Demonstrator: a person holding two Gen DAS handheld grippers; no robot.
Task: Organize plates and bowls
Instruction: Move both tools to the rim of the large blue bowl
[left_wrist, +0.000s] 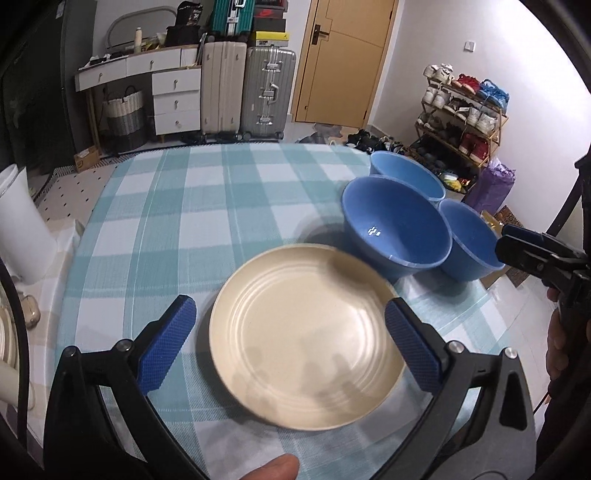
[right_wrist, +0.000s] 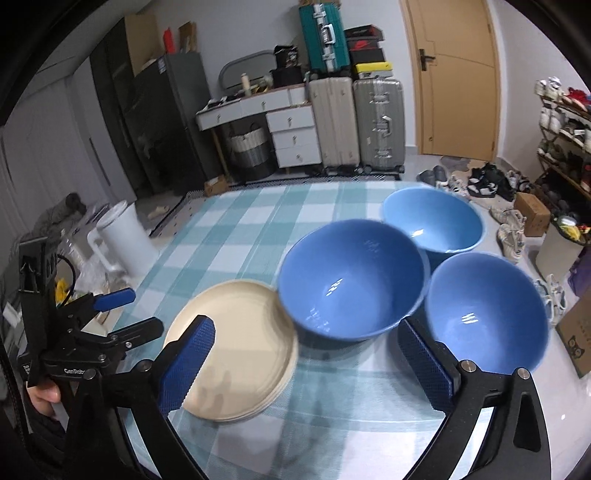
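Note:
A stack of cream plates (left_wrist: 306, 332) (right_wrist: 236, 350) lies on the checked tablecloth (left_wrist: 184, 221) (right_wrist: 240, 221). My left gripper (left_wrist: 290, 308) hovers above the stack, open, its blue pads (left_wrist: 173, 343) standing apart from the rim on both sides. Three blue bowls sit separately to the right: a middle bowl (left_wrist: 395, 229) (right_wrist: 351, 277), a far bowl (left_wrist: 406, 173) (right_wrist: 432, 221) and a near-right bowl (left_wrist: 469, 240) (right_wrist: 484, 306). My right gripper (right_wrist: 306, 328) hangs open above the gap between the middle and near-right bowls, holding nothing. The left gripper (right_wrist: 136, 314) also shows at the left of the right wrist view.
A white jug (right_wrist: 122, 236) (left_wrist: 18, 221) stands off the table's left edge among clutter. Beyond the far edge are suitcases (left_wrist: 266, 92), white drawers (left_wrist: 173, 99) and a shoe rack (left_wrist: 465, 118). A cardboard box (right_wrist: 576, 332) sits by the right edge.

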